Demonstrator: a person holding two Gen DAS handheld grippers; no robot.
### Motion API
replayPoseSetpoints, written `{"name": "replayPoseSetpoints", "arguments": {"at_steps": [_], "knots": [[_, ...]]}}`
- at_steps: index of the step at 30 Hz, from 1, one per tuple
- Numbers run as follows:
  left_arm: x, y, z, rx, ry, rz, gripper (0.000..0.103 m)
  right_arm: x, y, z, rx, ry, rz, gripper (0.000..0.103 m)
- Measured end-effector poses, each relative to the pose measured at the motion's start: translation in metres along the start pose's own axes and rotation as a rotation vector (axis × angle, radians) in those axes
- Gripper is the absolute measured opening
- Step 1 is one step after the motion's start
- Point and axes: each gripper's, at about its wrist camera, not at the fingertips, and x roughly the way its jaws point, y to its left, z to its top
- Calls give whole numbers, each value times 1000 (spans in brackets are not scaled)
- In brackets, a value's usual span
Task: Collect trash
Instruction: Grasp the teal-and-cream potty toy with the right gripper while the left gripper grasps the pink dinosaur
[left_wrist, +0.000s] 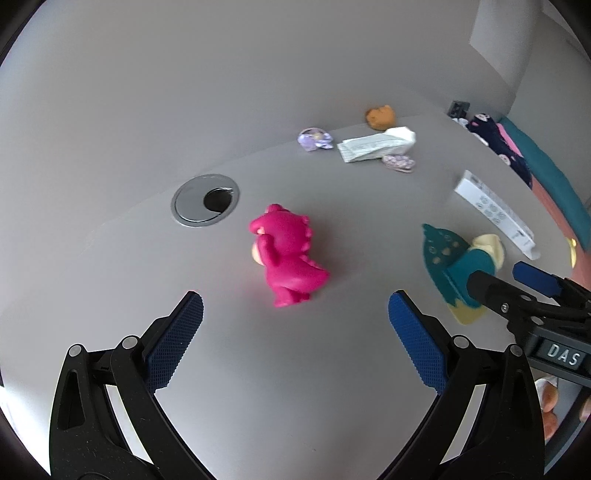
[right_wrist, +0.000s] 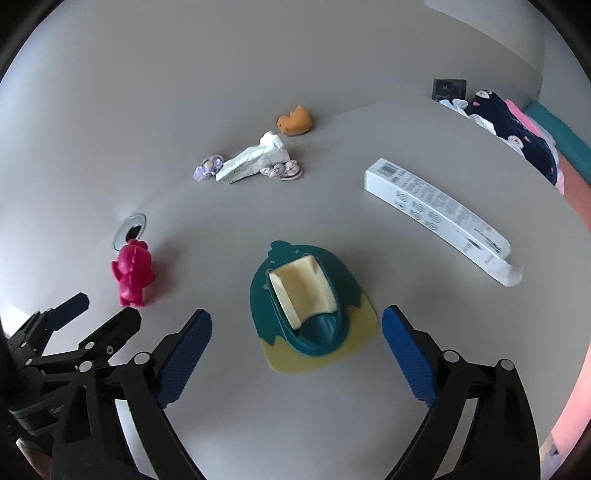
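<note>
Right wrist: dustpan (right_wrist: 295, 343) between spread fingers (right_wrist: 186, 356)

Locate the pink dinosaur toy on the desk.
The pink dinosaur toy stands centre in the left wrist view, just right of the round cable grommet, left of the teal dustpan.

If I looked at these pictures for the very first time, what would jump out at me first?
Probably the bright pink dinosuit toy, standing upright on the grey table right ahead of the open left gripper, beside a round silver cable hole. Next, the teal and cream dustpan-shaped thing lying just ahead of the open right gripper. Farther back sit a long white box and crumpled paper.
</note>
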Motion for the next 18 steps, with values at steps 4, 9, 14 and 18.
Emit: {"name": "replayPoseSetpoints", "arguments": {"at_steps": [4,9,14,18], "knots": [[9,9,5,-30,15,22,97,10,1,2,-2,18,-25,78],[16,18,15,-88,11,4,97,24,4,3,-23,38,-70,60],[27,9,24,-89,19,-11,97,30,5,4,-60,22,-79,45],[36,1,27,-68,25,-1,97,31,0,5,-45,16,-51,44]]}}
